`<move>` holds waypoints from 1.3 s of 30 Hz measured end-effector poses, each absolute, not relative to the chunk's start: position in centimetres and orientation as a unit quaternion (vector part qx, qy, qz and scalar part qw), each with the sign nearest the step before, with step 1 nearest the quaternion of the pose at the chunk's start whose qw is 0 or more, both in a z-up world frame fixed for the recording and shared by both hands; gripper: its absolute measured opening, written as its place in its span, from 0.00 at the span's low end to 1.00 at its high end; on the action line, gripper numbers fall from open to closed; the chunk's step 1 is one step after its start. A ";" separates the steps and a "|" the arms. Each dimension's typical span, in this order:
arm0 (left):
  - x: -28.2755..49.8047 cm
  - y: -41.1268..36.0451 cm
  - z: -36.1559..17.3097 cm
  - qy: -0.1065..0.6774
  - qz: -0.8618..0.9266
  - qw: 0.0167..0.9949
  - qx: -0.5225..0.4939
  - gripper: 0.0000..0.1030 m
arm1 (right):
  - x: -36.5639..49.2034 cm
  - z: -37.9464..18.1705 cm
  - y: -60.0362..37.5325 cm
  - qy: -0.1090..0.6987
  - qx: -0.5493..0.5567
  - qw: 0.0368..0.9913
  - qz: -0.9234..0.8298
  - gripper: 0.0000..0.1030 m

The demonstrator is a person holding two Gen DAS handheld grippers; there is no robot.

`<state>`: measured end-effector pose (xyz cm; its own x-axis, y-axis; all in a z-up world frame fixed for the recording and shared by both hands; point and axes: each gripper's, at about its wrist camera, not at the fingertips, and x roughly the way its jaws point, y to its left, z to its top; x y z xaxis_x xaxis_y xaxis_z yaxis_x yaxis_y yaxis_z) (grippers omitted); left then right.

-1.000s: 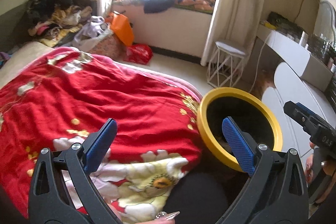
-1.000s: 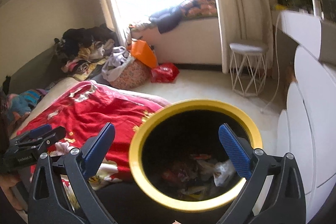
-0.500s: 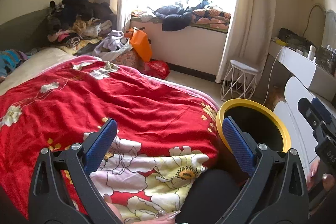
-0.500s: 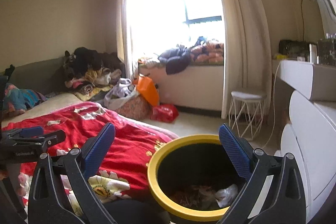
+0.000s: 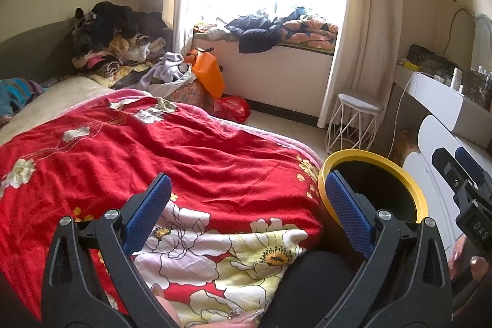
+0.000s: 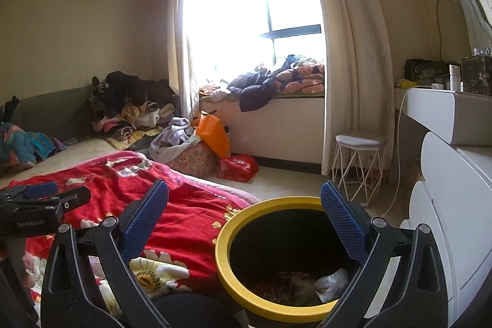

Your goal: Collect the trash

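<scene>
Both sets of tongs are spread wide and carry nothing. The left tongs (image 5: 244, 199) hang over the red floral bedspread (image 5: 147, 156) at lower centre of the left wrist view. The right tongs (image 6: 244, 214) hang over the near rim of the yellow-rimmed bin (image 6: 246, 294), which stands on the floor at lower centre of the right wrist view, just beside the foot of the bed and the white drawer unit (image 6: 455, 223).

Risks, as judged:
- No loose trash is plainly visible on the bedspread within reach. The red bag (image 6: 238, 166) and orange bag (image 6: 213, 132) on the floor at centre frame, near the window seat, may be the next items; whether they are trash cannot be told. Picking up kept belongings is the main hazard, caused by the heaped clothing (image 6: 129, 109) at centre left lying near the bags.
- The bin sits close to the bed and to the person's dark-clad knee at the bottom edge. A careless swing of either tool could knock its rim and tip it.
- The strong window glare washes out the upper centre, so small items there could be missed.

Containers: the bin has a dark interior. At its bottom lies a shallow layer of crumpled trash (image 6: 289, 286), brownish scraps with a pale plastic bag (image 6: 332, 285) at the right. It is far from full.
</scene>
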<state>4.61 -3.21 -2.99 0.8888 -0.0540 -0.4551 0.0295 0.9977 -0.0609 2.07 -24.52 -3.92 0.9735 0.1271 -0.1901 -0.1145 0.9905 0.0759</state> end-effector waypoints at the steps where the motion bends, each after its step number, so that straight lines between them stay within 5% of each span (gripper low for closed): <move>1: 4.6 -3.2 -3.0 0.234 -0.021 0.972 -0.026 0.90 | 2.1 -4.0 -24.5 0.097 0.032 0.993 0.062 0.94; 39: 4.6 -3.4 -2.7 0.235 -0.023 0.971 -0.025 0.90 | 2.1 -4.1 -25.1 0.103 0.036 0.992 0.055 0.94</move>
